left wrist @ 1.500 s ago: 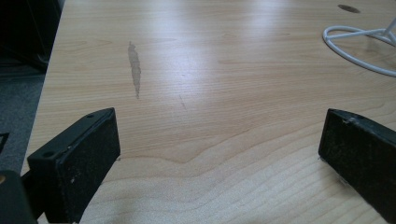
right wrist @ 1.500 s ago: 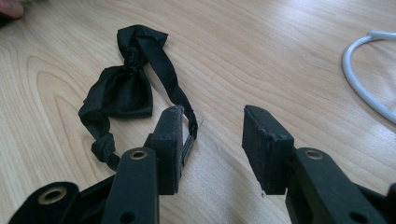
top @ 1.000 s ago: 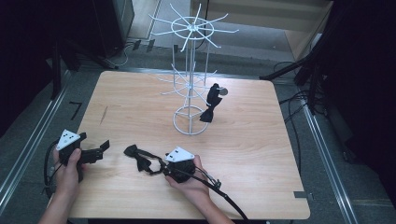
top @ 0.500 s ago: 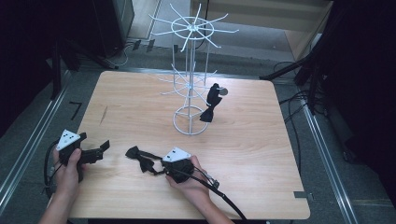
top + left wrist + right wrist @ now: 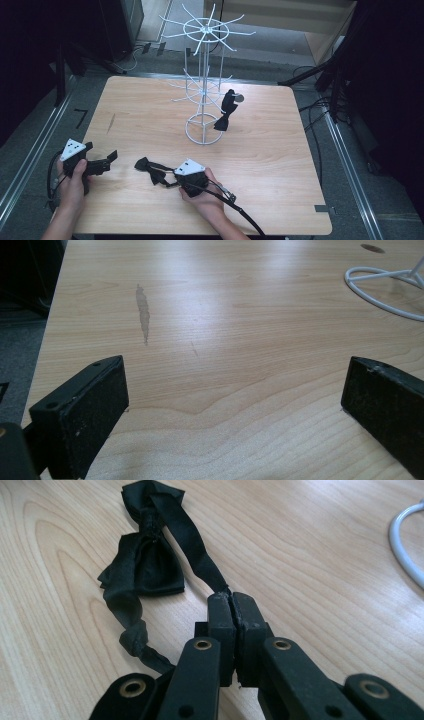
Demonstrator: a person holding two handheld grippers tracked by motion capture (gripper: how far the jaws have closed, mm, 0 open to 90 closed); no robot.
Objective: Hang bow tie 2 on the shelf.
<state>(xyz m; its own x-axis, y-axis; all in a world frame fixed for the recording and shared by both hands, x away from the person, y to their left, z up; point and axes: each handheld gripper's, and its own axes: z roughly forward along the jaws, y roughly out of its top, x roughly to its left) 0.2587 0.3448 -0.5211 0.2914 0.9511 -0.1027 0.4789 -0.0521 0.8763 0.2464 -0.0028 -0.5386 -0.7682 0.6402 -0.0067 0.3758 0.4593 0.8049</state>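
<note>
White wire rack [image 5: 204, 95] (bow tie [image 5: 226, 111] hung) stands beyond.

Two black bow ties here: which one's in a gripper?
The bow tie lying on the table: the right gripper is shut on its strap. The other bow tie hangs on the white wire rack, untouched.

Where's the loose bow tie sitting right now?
In the high view the bow tie lies flat near the table's front edge, between the two hands, its strap pinched in the shut right claw; another bow tie hangs on the white wire rack.
</note>
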